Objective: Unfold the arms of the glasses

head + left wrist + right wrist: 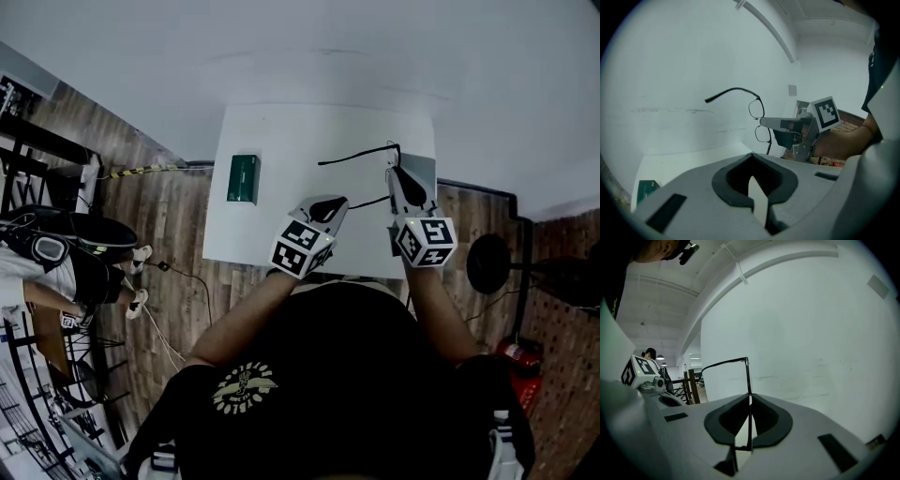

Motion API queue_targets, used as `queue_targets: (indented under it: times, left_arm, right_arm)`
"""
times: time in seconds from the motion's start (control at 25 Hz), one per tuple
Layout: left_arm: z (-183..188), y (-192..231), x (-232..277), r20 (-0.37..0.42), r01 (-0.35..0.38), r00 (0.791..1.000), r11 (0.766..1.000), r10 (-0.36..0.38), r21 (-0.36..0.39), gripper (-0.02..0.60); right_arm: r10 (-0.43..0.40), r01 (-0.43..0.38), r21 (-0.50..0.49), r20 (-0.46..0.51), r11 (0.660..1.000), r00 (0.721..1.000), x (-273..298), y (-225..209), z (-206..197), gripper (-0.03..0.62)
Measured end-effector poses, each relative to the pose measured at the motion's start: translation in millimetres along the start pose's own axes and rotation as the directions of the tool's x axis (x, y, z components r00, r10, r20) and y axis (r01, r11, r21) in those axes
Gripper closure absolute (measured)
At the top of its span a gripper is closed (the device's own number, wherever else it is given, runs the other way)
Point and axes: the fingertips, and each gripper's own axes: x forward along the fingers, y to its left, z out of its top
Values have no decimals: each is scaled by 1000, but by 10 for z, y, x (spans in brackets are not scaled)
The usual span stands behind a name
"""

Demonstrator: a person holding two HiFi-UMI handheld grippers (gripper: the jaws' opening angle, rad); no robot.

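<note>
here, thin black wire glasses (756, 109), smooth white table (300, 197)

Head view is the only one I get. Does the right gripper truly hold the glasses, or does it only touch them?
Observer: It holds them. The right gripper view shows the right gripper with its jaws shut on the glasses.
Operator: At which part?
Observer: In the left gripper view the grip is between the lenses, with the upper lens above the jaws and the lower lens below.
Operator: And the left jaws?
Observer: The left gripper has nothing between its jaws.
</note>
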Motion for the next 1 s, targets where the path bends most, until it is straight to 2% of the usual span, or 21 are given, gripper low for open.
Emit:
queue_targets:
  times: [0.2,0.36,0.44,0.72,0.84,1.0]
  left_arm:
    - [18,159,-162,102,-121,987,992,125,-47,575]
    - [33,347,-410,166,-243,953,967,253,-77,575]
    - [47,391,-522,187,-283,937,955,294,-83,575]
    - [157,498,-897,247,-318,914,946,322,-58,575]
    - [262,576,-1076,276,-326,904,944,327,-50,575]
    - [494,767,-1326,306,-348,889,937,341,-33,575]
  right_arm:
    - [33,-33,5,-46,999,998,22,-171,-150,576]
    - [86,-85,13,-84,996,993,88,-156,-292,575]
    - [110,-109,19,-92,994,990,115,-142,-338,576]
    - [118,-115,42,-84,993,989,83,-200,-395,576]
    - [110,-109,38,-41,993,993,-1,-196,-216,574]
    - [86,-85,-14,34,996,996,-65,-151,197,576]
